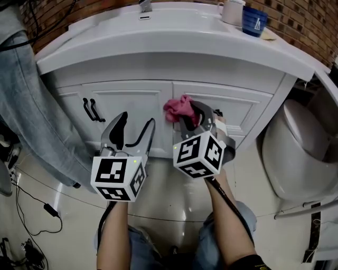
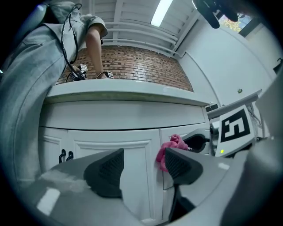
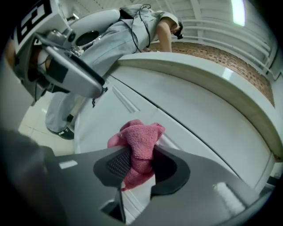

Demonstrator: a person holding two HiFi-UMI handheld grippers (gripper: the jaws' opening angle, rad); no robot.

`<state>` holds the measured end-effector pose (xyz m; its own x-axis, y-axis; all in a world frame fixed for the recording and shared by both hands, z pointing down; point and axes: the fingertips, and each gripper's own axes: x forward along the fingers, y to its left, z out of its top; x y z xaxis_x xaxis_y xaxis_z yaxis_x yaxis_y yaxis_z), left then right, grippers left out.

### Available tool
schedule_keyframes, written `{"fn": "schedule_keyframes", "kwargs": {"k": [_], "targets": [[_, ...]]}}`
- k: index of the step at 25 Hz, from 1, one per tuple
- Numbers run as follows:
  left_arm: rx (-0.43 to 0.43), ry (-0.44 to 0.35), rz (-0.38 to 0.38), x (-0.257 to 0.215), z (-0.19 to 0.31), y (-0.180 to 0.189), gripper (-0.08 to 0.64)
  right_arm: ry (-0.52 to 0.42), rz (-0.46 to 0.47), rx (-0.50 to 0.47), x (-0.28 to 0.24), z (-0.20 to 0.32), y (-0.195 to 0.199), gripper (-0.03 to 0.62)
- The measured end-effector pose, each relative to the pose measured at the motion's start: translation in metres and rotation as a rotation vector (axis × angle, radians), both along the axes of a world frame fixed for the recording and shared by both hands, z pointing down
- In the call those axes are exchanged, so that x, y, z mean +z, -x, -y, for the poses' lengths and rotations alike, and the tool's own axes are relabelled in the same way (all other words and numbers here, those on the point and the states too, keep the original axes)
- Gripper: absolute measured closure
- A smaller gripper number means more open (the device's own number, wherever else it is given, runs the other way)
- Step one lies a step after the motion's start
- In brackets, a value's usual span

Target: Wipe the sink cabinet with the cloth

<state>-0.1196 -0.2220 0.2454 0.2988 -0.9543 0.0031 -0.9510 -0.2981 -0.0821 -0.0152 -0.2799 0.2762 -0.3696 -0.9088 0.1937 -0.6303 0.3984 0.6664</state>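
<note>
A bunched pink cloth is pinched in my right gripper, which is shut on it and presses it against the right door of the white sink cabinet. My left gripper hangs open in front of the left cabinet door, with nothing between its fingers. It sits just left of the cloth.
Two black handles sit on the far-left door. The white sink top carries a blue cup and a white mug. A person in grey clothes stands at the left. A white toilet is at the right.
</note>
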Motion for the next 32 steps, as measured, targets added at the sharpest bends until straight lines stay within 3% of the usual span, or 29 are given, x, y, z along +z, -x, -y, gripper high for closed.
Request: {"fn": "schedule_keyframes", "kwargs": {"k": [4, 14, 18, 22, 26, 28, 30, 32], "targets": [[0.011, 0.000, -0.024, -0.002, -0.001, -0.003, 0.268, 0.024, -0.052, 0.093, 0.009, 0.007, -0.049, 0.468], [0.070, -0.010, -0.072, -0.008, 0.003, -0.026, 0.270, 0.016, 0.065, 0.141, -0.008, -0.004, -0.095, 0.468], [0.098, -0.003, -0.072, -0.008, 0.001, -0.030, 0.270, -0.002, 0.066, 0.324, -0.012, 0.001, -0.159, 0.469], [0.104, 0.001, -0.081, -0.007, 0.000, -0.026, 0.270, 0.083, 0.257, 0.368, -0.006, -0.003, -0.214, 0.469], [0.109, 0.011, -0.097, -0.007, 0.001, -0.024, 0.270, 0.075, 0.274, 0.550, -0.004, -0.013, -0.271, 0.469], [0.110, 0.004, -0.091, -0.009, 0.000, -0.021, 0.270, 0.126, 0.308, 0.624, 0.014, -0.014, -0.290, 0.469], [0.104, 0.004, -0.087, -0.007, 0.002, -0.017, 0.270, 0.235, 0.353, 0.589, 0.040, -0.011, -0.277, 0.469], [0.093, 0.012, -0.089, -0.003, 0.006, -0.015, 0.270, 0.339, 0.403, 0.459, 0.055, -0.010, -0.236, 0.469]]}}
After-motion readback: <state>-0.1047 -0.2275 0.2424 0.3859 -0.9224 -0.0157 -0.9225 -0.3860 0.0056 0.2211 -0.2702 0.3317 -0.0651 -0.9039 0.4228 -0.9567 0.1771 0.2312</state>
